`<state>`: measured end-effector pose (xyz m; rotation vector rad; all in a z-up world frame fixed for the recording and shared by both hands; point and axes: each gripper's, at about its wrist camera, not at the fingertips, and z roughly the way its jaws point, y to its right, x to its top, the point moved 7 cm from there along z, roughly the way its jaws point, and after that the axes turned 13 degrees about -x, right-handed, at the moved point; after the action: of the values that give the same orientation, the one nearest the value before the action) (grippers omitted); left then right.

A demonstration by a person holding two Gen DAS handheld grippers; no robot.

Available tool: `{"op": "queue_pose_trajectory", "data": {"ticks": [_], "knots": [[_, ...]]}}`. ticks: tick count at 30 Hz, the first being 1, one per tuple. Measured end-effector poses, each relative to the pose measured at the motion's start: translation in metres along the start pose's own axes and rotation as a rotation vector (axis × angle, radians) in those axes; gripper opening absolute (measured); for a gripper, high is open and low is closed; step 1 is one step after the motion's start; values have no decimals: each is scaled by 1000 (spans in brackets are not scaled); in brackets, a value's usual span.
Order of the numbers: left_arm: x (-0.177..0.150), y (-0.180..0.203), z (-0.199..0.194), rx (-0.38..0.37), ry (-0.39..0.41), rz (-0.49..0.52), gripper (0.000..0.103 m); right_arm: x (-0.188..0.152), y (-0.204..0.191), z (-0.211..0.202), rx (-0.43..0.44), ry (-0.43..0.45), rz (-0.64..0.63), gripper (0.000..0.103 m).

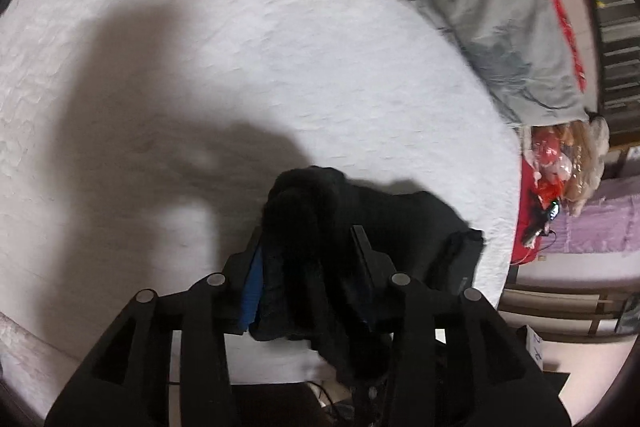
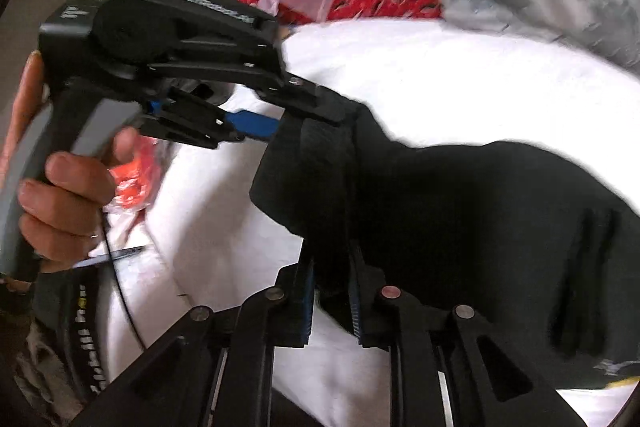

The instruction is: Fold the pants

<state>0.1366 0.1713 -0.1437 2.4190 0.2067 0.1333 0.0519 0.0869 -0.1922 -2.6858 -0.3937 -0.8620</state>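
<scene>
Both grippers, left gripper [image 1: 308,259] and right gripper [image 2: 330,267], were clamped on the black pants [image 2: 460,227], bunched above the white bed [image 1: 240,47]; folding looked barely begun, no flat fold visible.

Black pants [image 2: 460,227] pinched by right tool [image 2: 330,291] and left tool [image 2: 304,115] over white bedding [image 2: 460,75].

The black pants [image 2: 460,227] hang bunched over a white bedcover [image 1: 240,47]; one edge is pinched at the left, another at the right; the rest drapes down.
</scene>
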Motion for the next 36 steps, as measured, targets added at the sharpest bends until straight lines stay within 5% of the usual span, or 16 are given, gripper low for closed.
{"op": "queue_pose_trajectory", "data": {"ticks": [2,4,10,13,16,18,24,30,36], "knots": [[1,-17,2,-41,-23,-47,38,1,-9,8,4,1,-7,52],[3,-31,4,-109,-41,-83,38,2,-19,12,-21,14,-45,62],[11,-46,7,-244,-53,-125,38,5,-44,28,-165,70,-198,68],[12,-38,6,-244,-34,-97,37,10,-50,37,-246,90,-238,65],[12,-31,0,-254,5,-98,26,16,-40,38,-204,61,-173,37],[8,-22,-7,-339,31,-122,21,19,-28,31,-147,48,-103,26],[-8,33,-20,-467,66,-89,19,24,3,-21,-5,76,62,23],[-29,101,0,-463,27,-22,19,13,43,-68,25,121,142,23],[-53,168,69,-438,-59,22,19,-14,123,-106,36,139,310,23]]}}
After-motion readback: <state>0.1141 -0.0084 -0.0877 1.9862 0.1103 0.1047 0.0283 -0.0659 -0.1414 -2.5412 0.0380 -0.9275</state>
